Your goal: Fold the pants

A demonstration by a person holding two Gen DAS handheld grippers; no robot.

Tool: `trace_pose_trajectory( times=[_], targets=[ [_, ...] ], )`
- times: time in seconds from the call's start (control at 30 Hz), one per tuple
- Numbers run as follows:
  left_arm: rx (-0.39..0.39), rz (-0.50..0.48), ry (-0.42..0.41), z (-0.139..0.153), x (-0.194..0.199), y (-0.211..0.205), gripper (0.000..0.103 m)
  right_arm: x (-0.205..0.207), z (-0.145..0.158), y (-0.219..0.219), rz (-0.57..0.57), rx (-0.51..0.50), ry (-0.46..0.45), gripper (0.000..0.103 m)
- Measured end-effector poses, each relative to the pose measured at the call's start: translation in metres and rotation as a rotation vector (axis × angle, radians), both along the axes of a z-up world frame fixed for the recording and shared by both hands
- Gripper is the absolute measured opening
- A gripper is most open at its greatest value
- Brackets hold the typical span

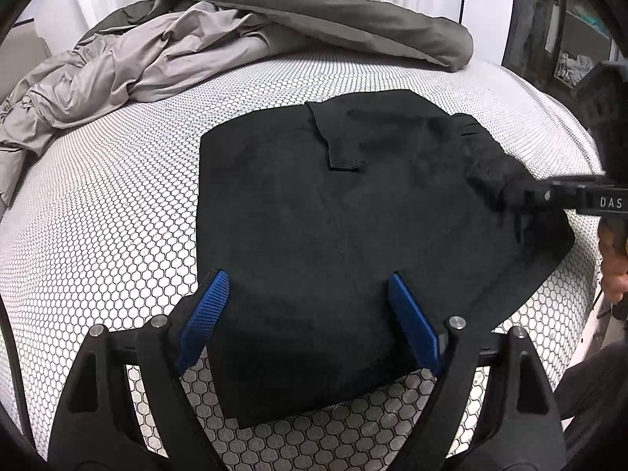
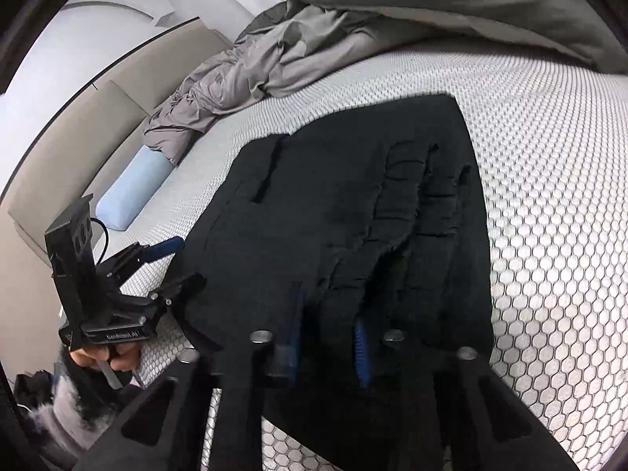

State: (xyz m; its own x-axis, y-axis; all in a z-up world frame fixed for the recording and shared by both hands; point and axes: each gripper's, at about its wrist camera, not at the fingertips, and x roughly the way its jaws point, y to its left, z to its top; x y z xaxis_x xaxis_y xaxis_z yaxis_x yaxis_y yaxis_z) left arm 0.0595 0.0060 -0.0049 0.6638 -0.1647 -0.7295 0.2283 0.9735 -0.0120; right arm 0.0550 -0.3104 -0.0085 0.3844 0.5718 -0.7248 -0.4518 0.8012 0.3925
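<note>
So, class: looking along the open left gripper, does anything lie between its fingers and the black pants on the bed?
Nothing visible does. The left gripper stands open right over the near edge of the black pants, with only fabric between its blue pads.

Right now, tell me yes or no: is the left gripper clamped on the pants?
No: the left gripper stands wide open, its blue pads on either side of the black pants without pressing them.

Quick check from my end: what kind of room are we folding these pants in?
Most likely a bedroom. The black pants lie on a bare mattress with a honeycomb-patterned cover, a rumpled grey duvet is pushed to the far side, and a pale blue pillow sits by the padded headboard.
</note>
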Motion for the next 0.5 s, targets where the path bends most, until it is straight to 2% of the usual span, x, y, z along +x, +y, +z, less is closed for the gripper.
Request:
trace_pose_trajectory(
  times=[0.03,0.17,0.23,0.3,0.33,0.37,0.4,0.47,0.5],
  targets=[
    [-0.006,0.007,-0.007,0.003,-0.001,0.001,0.082,-0.007,0.012,0.006,0.010,-0.026,-0.059,0.007],
    [-0.068,0.064,-0.050,0.017,-0.007,0.014,0.082,-0.027,0.044,0.003,0.048,-0.028,-0.117,0.006],
    [-0.111,0.093,-0.056,0.021,-0.006,0.025,0.082,-0.025,0.035,-0.003,0.008,-0.083,-0.092,0.007],
    [-0.114,0.117,-0.042,0.020,-0.003,0.031,0.082,-0.012,0.004,-0.002,-0.054,-0.200,-0.017,0.008],
    [-0.110,0.128,-0.040,0.020,-0.002,0.033,0.082,-0.009,-0.006,-0.003,-0.053,-0.199,0.019,0.009],
    [-0.111,0.142,-0.042,0.021,-0.002,0.035,0.082,-0.009,-0.003,-0.005,-0.060,-0.163,0.017,0.010],
    [-0.121,0.148,-0.041,0.021,-0.002,0.039,0.082,-0.011,0.004,-0.005,-0.058,-0.148,0.009,0.014],
    [-0.157,0.165,-0.025,0.021,0.000,0.047,0.082,-0.020,0.025,-0.010,-0.076,-0.128,-0.079,0.039],
    [-0.179,0.176,-0.007,0.018,0.002,0.052,0.082,-0.022,0.030,-0.015,-0.102,-0.117,-0.107,0.063]
  ],
)
